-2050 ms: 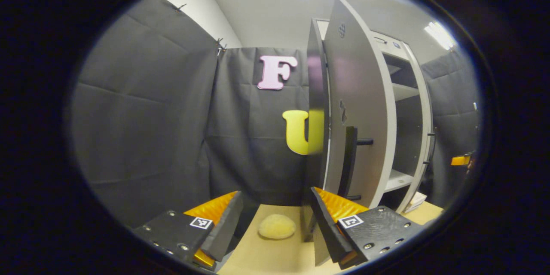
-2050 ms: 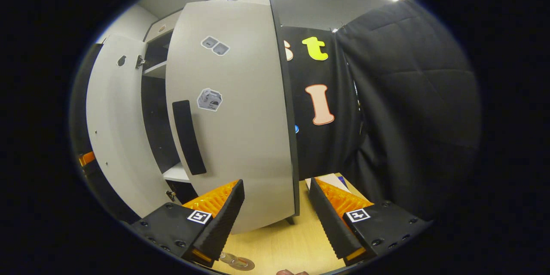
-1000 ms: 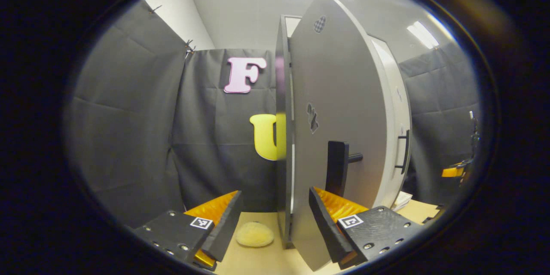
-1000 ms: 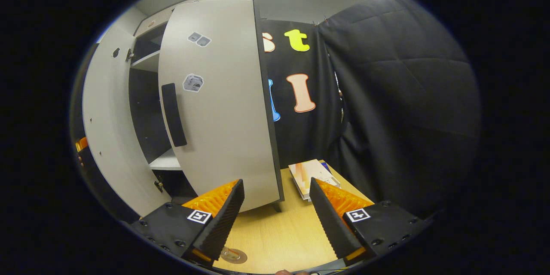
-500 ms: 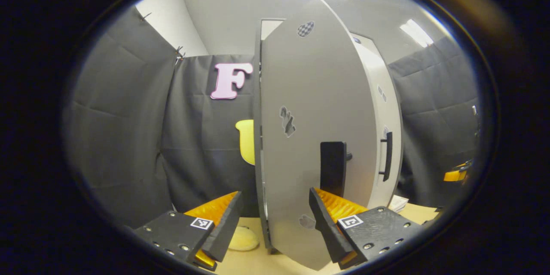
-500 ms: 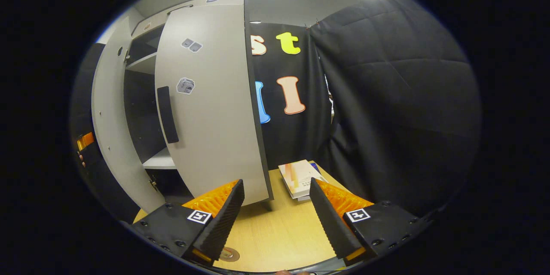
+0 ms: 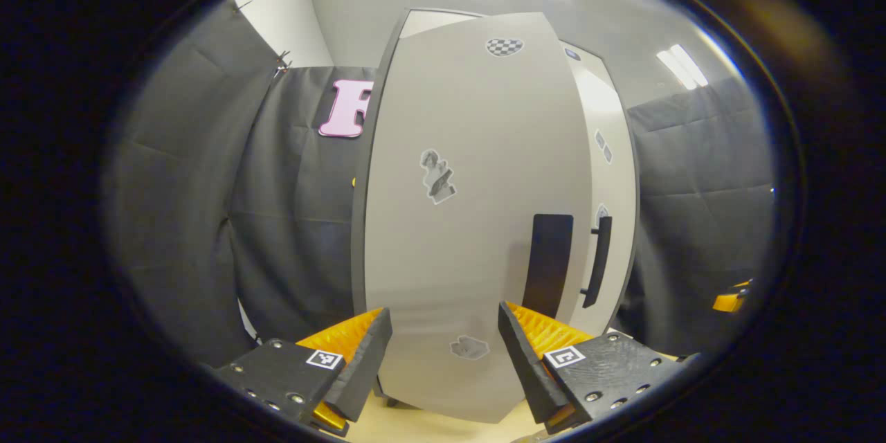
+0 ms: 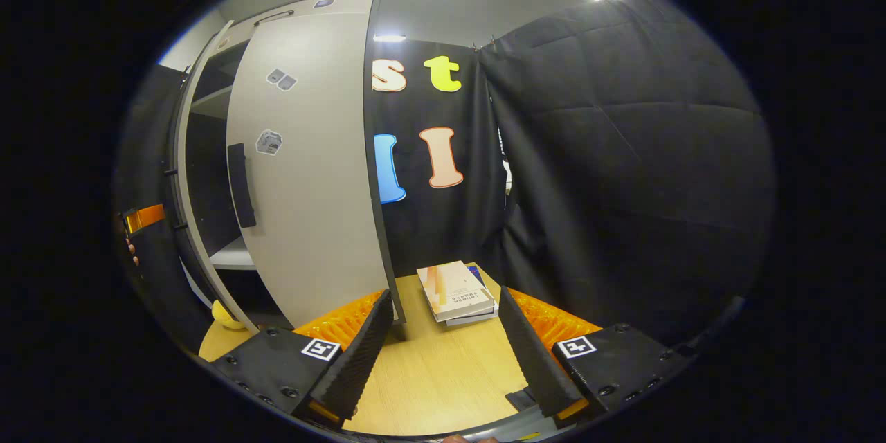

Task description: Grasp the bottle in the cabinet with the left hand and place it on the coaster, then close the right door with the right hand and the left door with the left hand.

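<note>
In the left gripper view, the booth's dark cloth wall point(image 7: 208, 208) is being seen at the left, and the tall pale grey left cabinet door point(image 7: 471, 221) is being faced almost squarely, its long axis standing upright and its free edge lying just beside the pale grey right cabinet door point(image 7: 616, 173). A flat black vertical handle point(image 7: 548, 263) is being carried on the left door near that edge, with a black bar handle point(image 7: 598, 261) on the right door close beside it. The left gripper point(image 7: 443, 360) is being held low before the door with its jaws spread wide and nothing between them; whether a finger is touching the panel cannot be told. In the right gripper view, the left door's edge is being seen side-on at the far left, a dark gap with a white shelf point(image 8: 232, 256) is being left between the two doors, and the right door is being shown slightly ajar. Open light wooden tabletop point(image 8: 443, 374) is lying before the right gripper point(image 8: 443, 353), whose jaws are being held wide and empty, with a stack of books point(image 8: 457, 291) just beyond. The bottle cannot be made out.
</note>
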Demonstrator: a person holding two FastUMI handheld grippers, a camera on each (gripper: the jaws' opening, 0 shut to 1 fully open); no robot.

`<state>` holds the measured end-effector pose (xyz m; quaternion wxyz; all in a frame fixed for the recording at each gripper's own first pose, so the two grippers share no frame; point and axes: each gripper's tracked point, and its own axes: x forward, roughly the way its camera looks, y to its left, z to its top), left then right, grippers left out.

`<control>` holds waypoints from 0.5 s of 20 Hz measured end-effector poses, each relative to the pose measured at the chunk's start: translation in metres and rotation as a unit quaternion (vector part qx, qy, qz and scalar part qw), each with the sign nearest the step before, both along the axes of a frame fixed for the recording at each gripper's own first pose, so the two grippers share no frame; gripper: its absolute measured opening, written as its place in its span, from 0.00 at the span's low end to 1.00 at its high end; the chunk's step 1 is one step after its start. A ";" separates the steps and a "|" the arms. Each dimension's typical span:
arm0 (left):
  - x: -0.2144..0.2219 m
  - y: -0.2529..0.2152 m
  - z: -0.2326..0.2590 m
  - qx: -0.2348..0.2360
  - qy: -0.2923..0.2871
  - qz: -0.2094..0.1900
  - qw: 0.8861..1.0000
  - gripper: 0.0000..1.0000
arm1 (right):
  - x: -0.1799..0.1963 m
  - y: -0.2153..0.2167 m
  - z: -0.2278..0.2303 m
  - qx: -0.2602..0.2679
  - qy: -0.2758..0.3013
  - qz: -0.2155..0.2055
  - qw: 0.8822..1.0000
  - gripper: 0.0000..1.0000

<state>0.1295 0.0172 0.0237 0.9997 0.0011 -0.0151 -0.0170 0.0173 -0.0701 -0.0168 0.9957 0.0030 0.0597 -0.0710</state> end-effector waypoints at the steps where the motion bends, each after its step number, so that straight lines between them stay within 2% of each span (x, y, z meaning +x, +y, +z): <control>1: -0.008 -0.001 0.002 0.005 -0.003 0.005 1.000 0.89 | 0.005 0.000 0.004 -0.008 -0.004 0.004 1.000 0.98; 5: -0.044 -0.008 0.020 0.004 -0.015 0.017 1.000 0.89 | 0.033 0.015 0.029 -0.005 -0.031 0.052 0.998 0.98; 10: -0.093 -0.024 0.034 -0.025 -0.038 0.030 0.999 0.89 | 0.063 0.033 0.054 0.000 -0.063 0.119 0.991 0.98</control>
